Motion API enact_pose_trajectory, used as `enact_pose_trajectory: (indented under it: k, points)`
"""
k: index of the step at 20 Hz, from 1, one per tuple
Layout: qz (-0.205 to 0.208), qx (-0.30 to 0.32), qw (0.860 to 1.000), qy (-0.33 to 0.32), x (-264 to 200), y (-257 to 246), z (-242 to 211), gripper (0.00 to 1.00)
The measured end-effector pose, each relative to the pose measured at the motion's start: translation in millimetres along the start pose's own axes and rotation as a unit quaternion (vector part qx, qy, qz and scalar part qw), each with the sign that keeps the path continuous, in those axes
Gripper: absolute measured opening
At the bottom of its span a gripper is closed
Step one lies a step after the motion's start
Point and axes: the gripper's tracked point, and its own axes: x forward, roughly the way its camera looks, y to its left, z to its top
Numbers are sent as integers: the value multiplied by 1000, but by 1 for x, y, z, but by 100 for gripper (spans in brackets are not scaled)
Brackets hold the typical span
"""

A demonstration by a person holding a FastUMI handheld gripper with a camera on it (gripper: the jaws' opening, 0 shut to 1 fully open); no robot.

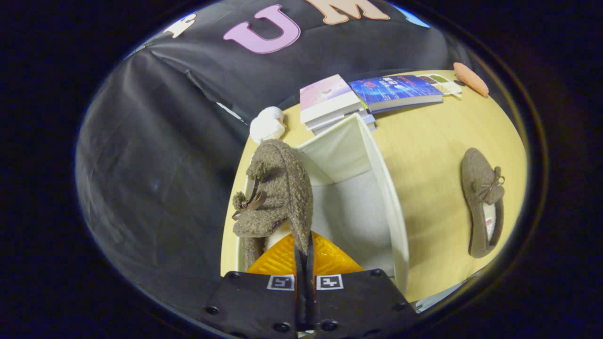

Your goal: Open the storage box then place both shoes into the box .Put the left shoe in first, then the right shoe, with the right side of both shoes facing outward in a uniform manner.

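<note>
In the gripper view, the tool [304, 249] is clenched on a brown fuzzy shoe [278, 188]: its two fingers meet on a thin edge of the shoe's upper, with almost no gap left between them. The shoe rises straight ahead of the fingers, tilted up on end, its bow [247, 203] turned to the left and its pale lining showing low down beside the fingers. It hangs over the left wall of the box [377, 188], a white fabric bin standing open on the surface [433, 141], so that the shoe's body covers that wall and the near left corner. The box's grey floor lies just ahead and to the right of the fingers, bare. The second shoe [483, 202] lies flat on the surface well to the right of the box, apart from it, its bow uppermost and its opening toward the near side. Beyond the box sit stacked books [330, 101], the nearest touching or just behind the box's far corner. A white plush thing [267, 124] rests at the surface's left edge beyond the held shoe, and an orange oval object [471, 79] lies at the far right corner.
</note>
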Motion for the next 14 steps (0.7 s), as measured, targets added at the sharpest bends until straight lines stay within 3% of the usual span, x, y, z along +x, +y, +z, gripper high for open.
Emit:
enact_pose_trajectory:
  k: [14]
  points:
    - [-114, 11, 989, 94, 66, -20, -49, 4]
